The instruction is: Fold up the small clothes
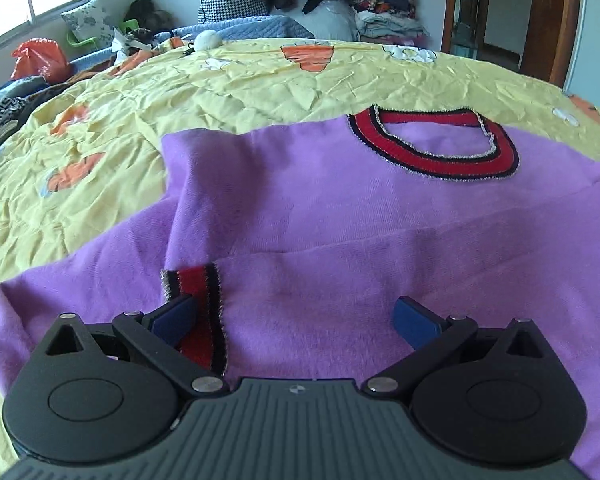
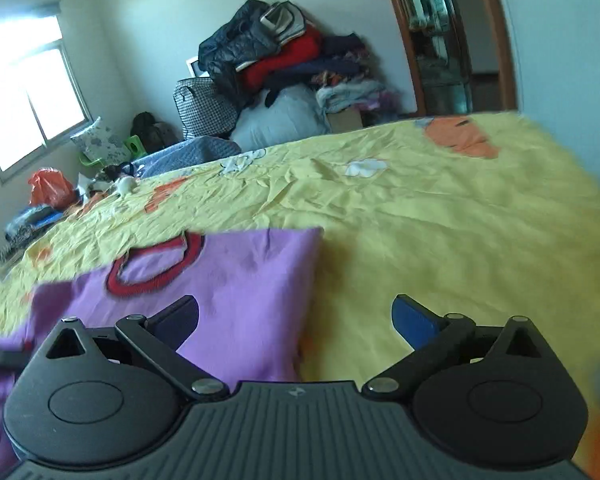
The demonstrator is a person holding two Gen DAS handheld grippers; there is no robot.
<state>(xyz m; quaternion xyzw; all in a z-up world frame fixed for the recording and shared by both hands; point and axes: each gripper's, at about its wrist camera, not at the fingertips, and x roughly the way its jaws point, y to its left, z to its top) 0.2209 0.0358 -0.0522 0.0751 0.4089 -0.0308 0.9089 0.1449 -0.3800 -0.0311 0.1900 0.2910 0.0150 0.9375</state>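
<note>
A small purple sweater with a red and black collar lies flat on the yellow bedsheet. One sleeve is folded across its body, its red striped cuff close under my left gripper. That gripper hovers over the sweater's lower part, open, nothing between its blue pads. In the right wrist view the sweater lies at lower left. My right gripper stands open above the sweater's right edge and the bare sheet, holding nothing.
A heap of clothes and bags is stacked against the far wall. An orange plastic bag and a cushion sit under the window. A wooden door frame stands at the right. A blue quilt borders the bed's far side.
</note>
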